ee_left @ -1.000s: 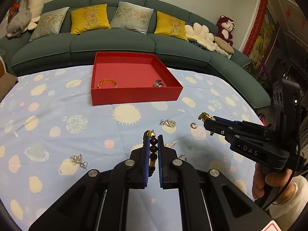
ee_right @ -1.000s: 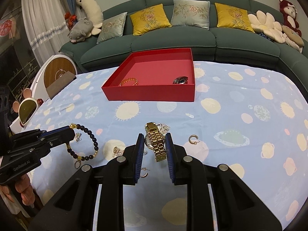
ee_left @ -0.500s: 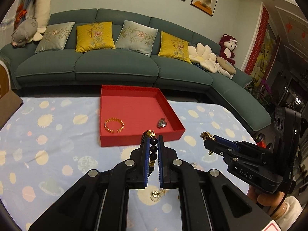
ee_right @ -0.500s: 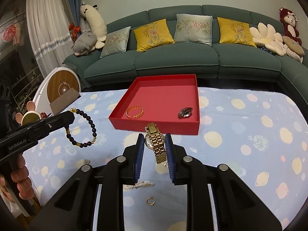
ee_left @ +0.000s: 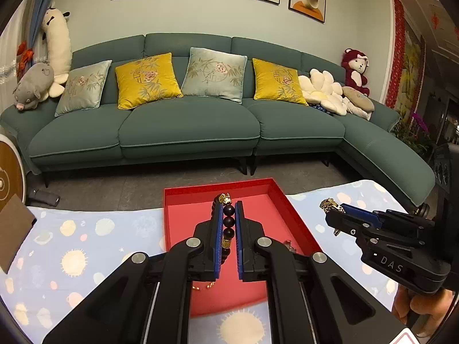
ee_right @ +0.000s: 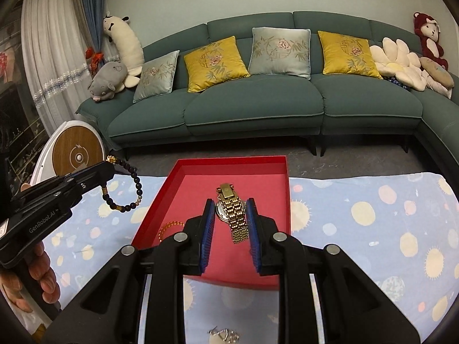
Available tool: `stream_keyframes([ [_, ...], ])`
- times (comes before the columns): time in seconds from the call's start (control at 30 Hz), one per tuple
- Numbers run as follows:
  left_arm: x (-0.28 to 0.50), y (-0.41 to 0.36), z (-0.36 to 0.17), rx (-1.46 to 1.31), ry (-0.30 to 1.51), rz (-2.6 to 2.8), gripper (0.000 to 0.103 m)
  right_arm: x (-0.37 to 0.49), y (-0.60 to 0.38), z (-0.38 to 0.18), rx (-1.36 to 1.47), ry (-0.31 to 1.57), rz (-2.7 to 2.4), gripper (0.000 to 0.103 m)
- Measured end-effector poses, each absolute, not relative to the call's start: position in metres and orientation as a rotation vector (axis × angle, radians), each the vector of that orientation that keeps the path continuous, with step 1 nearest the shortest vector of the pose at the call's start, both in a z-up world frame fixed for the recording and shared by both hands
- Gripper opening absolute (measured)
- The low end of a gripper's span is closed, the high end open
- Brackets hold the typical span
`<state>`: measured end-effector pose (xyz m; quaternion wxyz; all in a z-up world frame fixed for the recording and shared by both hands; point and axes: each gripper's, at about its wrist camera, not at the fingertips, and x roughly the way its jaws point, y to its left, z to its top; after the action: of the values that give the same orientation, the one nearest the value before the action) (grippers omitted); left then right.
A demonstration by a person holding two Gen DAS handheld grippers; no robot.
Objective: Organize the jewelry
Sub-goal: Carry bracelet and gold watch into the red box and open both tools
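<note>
My left gripper (ee_left: 228, 205) is shut on a dark bead bracelet (ee_left: 228, 222) with a gold charm, held above the red tray (ee_left: 183, 200). From the right wrist view the bracelet (ee_right: 130, 186) hangs from the left gripper (ee_right: 107, 166) left of the tray (ee_right: 232, 162). My right gripper (ee_right: 231, 203) is shut on a gold watch (ee_right: 235, 215), held over the tray. In the left wrist view the right gripper (ee_left: 330, 207) is to the right with the watch end (ee_left: 330, 204) showing. A gold bangle (ee_right: 169, 228) lies in the tray.
The table wears a pale blue cloth with sun prints (ee_right: 373, 215). A silver earring piece (ee_right: 223, 334) lies on it near the front. A green sofa (ee_left: 186, 126) with cushions stands beyond the table. A round wooden disc device (ee_right: 77, 157) is at the left.
Both grippers have risen and moved forward over the red tray, carrying the bead bracelet and the gold watch. The loose jewelry on the cloth has dropped out of view below.
</note>
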<state>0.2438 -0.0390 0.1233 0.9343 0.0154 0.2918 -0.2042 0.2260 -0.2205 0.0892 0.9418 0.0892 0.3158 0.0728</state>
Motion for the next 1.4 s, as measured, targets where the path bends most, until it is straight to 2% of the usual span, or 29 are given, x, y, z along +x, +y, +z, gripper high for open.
stream_keyframes([
  [0.37,0.325,-0.052,0.076,0.023,0.688,-0.363,0.005,0.302,-0.221,0.046,0.195,0.731,0.142,0.022],
  [0.77,0.351,-0.055,0.048,0.017,0.755,-0.340,0.006,0.320,-0.224,0.016,0.186,0.791,0.131,0.023],
  [0.8,0.352,-0.055,0.046,0.014,0.763,-0.330,0.007,0.319,-0.225,0.016,0.185,0.785,0.124,0.024],
  [0.87,0.353,-0.053,0.044,0.002,0.764,-0.322,0.012,0.319,-0.227,0.016,0.189,0.771,0.111,0.039],
  [0.9,0.354,-0.052,0.044,-0.003,0.766,-0.316,0.015,0.317,-0.227,0.018,0.193,0.759,0.107,0.041],
  [0.97,0.354,-0.048,0.045,-0.020,0.761,-0.311,0.020,0.316,-0.231,0.020,0.204,0.745,0.106,0.042],
  [1.2,0.341,-0.032,0.065,-0.046,0.728,-0.307,0.020,0.296,-0.245,0.043,0.233,0.693,0.104,0.042],
  [1.4,0.296,-0.008,0.102,-0.059,0.692,-0.310,0.020,0.251,-0.250,0.084,0.199,0.632,0.095,0.042],
])
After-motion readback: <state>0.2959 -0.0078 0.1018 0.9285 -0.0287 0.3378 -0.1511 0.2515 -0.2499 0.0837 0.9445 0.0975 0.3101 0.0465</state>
